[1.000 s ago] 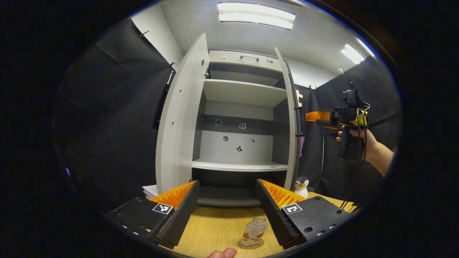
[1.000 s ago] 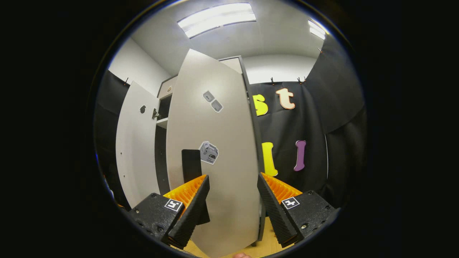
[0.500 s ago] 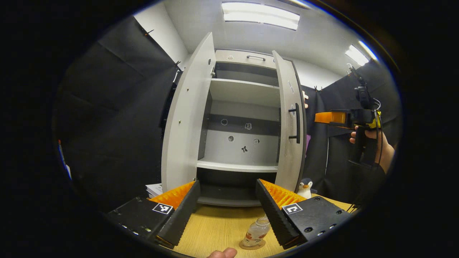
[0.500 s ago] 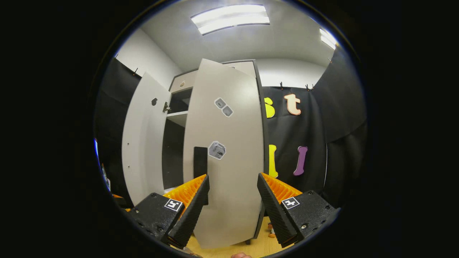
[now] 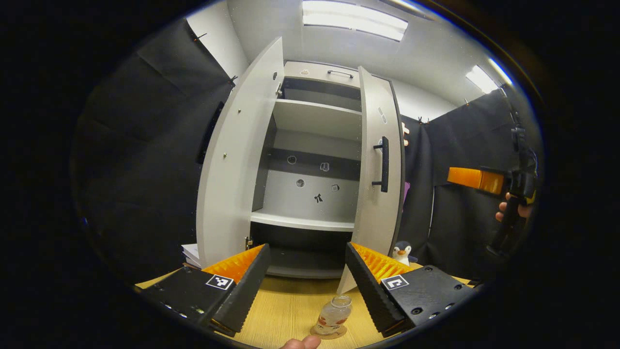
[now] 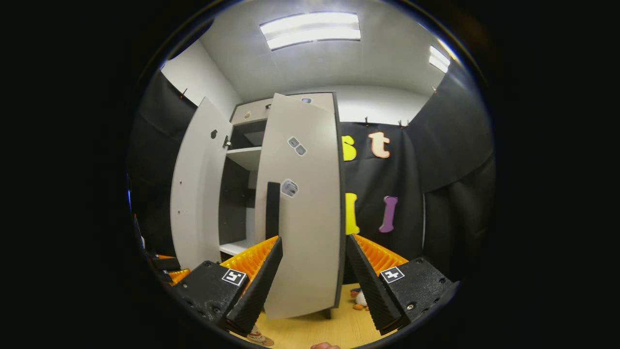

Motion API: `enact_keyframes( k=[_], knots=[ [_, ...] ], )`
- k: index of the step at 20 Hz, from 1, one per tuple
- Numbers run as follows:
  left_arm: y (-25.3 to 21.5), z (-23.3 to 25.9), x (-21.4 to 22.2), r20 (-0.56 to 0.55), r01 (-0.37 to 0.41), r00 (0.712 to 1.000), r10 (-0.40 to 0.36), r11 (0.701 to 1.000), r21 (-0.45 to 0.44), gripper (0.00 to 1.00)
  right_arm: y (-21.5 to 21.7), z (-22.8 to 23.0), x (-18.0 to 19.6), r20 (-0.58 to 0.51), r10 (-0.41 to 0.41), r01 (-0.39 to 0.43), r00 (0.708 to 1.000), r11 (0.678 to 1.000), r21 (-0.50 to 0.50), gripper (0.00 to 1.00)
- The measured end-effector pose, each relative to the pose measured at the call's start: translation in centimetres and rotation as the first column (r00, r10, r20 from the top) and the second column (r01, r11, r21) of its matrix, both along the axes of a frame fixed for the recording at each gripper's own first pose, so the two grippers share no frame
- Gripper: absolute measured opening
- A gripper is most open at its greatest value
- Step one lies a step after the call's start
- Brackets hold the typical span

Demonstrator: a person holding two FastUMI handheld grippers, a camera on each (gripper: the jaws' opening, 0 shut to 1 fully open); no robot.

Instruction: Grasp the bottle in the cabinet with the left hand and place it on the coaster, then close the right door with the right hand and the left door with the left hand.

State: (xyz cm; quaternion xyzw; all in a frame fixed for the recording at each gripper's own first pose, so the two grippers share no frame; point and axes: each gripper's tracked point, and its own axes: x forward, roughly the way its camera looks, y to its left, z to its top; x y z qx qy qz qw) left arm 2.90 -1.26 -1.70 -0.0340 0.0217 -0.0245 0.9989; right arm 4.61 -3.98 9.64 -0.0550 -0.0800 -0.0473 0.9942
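Left gripper view: right claw (image 5: 472, 178) held level, seemingly clear of right door (image 5: 380, 160).

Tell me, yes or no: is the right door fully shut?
No: in the left gripper view the right door stands ajar, with the shelves showing beside it.

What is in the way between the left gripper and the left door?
Nothing visible. The left gripper is open, with only bare table ahead, and the left door stands wide open beyond it. The bottle sits low on its coaster, off to the side.
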Motion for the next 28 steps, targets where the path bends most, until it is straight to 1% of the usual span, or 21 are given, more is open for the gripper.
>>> enact_keyframes(
  k=[1,2,3,4,5,6,7,9,11,14,15,16,17,18,19,20,21,22,24,26,28],
  knots=[
    [0.0,-0.1,0.1,-0.004,-0.002,1.0,0.002,1.0,0.0,0.99,-0.2,-1.3,-0.6,-0.014,-0.021,0.021,1.0,1.0,0.013,0.83],
    [0.0,-0.2,0.2,-0.005,-0.003,1.0,0.003,1.0,-0.002,0.94,-0.3,-2.4,-1.1,-0.023,-0.036,0.037,0.999,0.999,0.028,0.83],
    [0.0,-0.2,0.2,-0.005,-0.001,1.0,0.001,1.0,-0.005,0.94,-0.6,-3.4,-1.7,-0.03,-0.053,0.054,0.998,0.998,0.04,0.83],
    [-0.2,-0.4,0.2,-0.008,0.005,1.0,-0.005,1.0,-0.011,0.99,-0.9,-4.1,-2.2,-0.033,-0.069,0.07,0.997,0.997,0.041,0.83],
    [-0.4,-0.5,0.2,-0.015,0.011,1.0,-0.012,1.0,-0.016,0.95,-1.4,-4.7,-2.6,-0.037,-0.09,0.092,0.995,0.995,0.039,0.83],
    [-0.5,-0.7,0.3,-0.021,0.013,1.0,-0.014,1.0,-0.02,0.95,-1.8,-5.4,-3.1,-0.049,-0.109,0.11,0.993,0.993,0.039,0.83],
    [-0.4,-0.9,0.2,-0.026,0.012,1.0,-0.012,1.0,-0.026,0.99,-2.2,-6.3,-3.6,-0.057,-0.119,0.121,0.991,0.992,0.043,0.83],
    [-0.3,-0.9,0.2,-0.03,0.005,1.0,-0.007,0.999,-0.041,0.95,-2.7,-7.9,-4.1,-0.057,-0.138,0.14,0.989,0.99,0.031,0.83],
    [0.1,-0.9,0.1,-0.028,-0.002,1.0,0.001,0.999,-0.045,0.95,-3.3,-9.9,-3.8,-0.081,-0.169,0.17,0.982,0.985,-0.002,0.83],
    [1.7,0.9,-0.5,0.005,-0.03,1.0,0.03,0.998,-0.054,0.95,-2.6,-10.8,-3.6,-0.111,-0.138,0.142,0.984,0.989,0.03,0.83],
    [2.6,2.2,-0.7,0.028,-0.045,0.999,0.047,0.997,-0.071,0.99,-2.5,-10.6,-3.6,-0.106,-0.129,0.134,0.986,0.99,0.036,0.83],
    [3.7,3.6,-0.8,0.048,-0.061,0.997,0.065,0.994,-0.087,0.95,-2.4,-10.2,-3.6,-0.095,-0.127,0.13,0.987,0.991,0.031,0.83],
    [4.7,5.0,-1.0,0.065,-0.068,0.995,0.075,0.993,-0.098,0.99,-2.3,-9.8,-3.5,-0.084,-0.127,0.129,0.988,0.991,0.02,0.83],
    [5.9,6.2,-1.1,0.081,-0.079,0.993,0.089,0.99,-0.113,0.95,-2.5,-9.7,-3.8,-0.077,-0.128,0.129,0.989,0.992,0.005,0.83],
    [7.4,7.5,-1.2,0.097,-0.096,0.989,0.11,0.987,-0.131,0.99,-2.4,-9.5,-3.9,-0.075,-0.126,0.125,0.989,0.992,-0.015,0.83],
    [9.0,8.8,-1.1,0.114,-0.121,0.984,0.14,0.981,-0.154,0.99,-2.4,-9.1,-4.0,-0.071,-0.125,0.123,0.99,0.992,-0.036,0.83],
    [10.9,9.9,-1.1,0.131,-0.149,0.976,0.174,0.972,-0.18,0.95,-2.4,-8.7,-4.1,-0.066,-0.124,0.121,0.99,0.991,-0.053,0.83],
    [12.8,10.7,-0.8,0.148,-0.171,0.968,0.203,0.965,-0.201,0.99,-2.2,-8.3,-4.2,-0.062,-0.119,0.115,0.991,0.991,-0.066,0.83],
    [16.9,12.5,-0.1,0.182,-0.221,0.948,0.26,0.952,-0.21,0.99,-1.9,-7.9,-4.4,-0.058,-0.105,0.101,0.993,0.992,-0.076,0.83],
    [20.9,13.3,1.2,0.182,-0.287,0.928,0.324,0.936,-0.202,0.95,-1.5,-7.7,-4.5,-0.062,-0.085,0.08,0.994,0.994,-0.073,0.83],
    [23.3,13.2,3.2,0.142,-0.321,0.925,0.351,0.926,-0.201,0.95,-1.6,-7.7,-4.9,-0.067,-0.08,0.076,0.995,0.995,-0.068,0.83]
  ],
)
